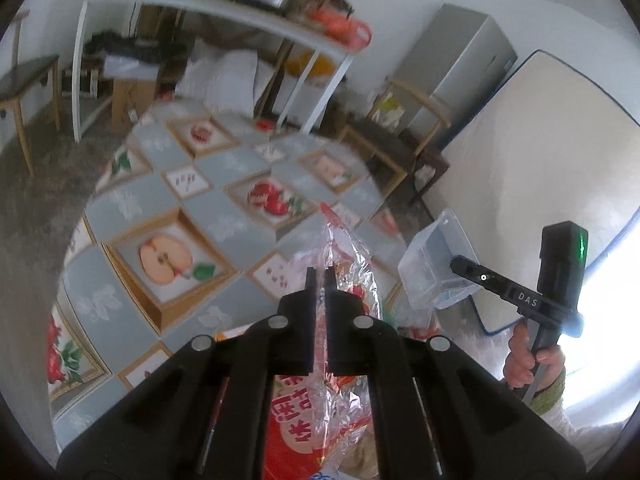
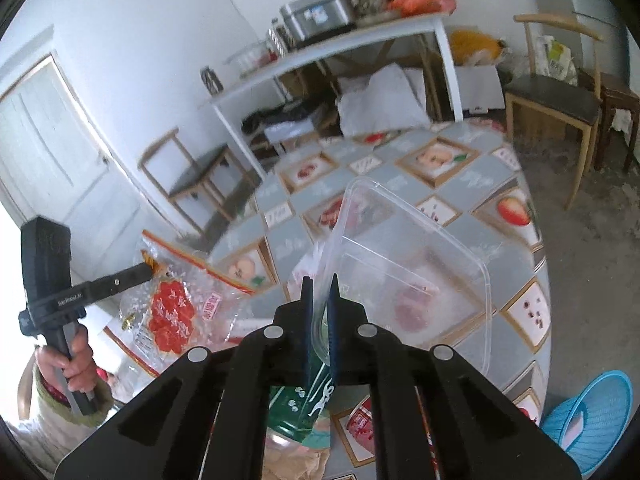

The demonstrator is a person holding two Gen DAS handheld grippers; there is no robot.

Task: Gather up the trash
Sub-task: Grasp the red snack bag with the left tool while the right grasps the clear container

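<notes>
Your left claw (image 1: pixel 320 276) is pinching the snack bag (image 1: pixel 344 248); your right claw (image 2: pixel 320 284) is clamping the clear container (image 2: pixel 404 256) above the table (image 2: pixel 472 184).

Right gripper (image 2: pixel 320 280) clamped on the rim of a clear tub (image 2: pixel 416 264), held tilted above the table (image 2: pixel 472 184). At left, left gripper (image 2: pixel 150 270) pinching a crinkly wrapper (image 2: pixel 176 312) with red print, gripped by a hand (image 2: pixel 74 364). Blue basket (image 2: pixel 592 420) on the floor at lower right.

Grey fruit-print tablecloth (image 1: pixel 224 168), red-printed clear wrapper (image 1: pixel 344 256), seemingly blue basket (image 2: pixel 592 416).
</notes>
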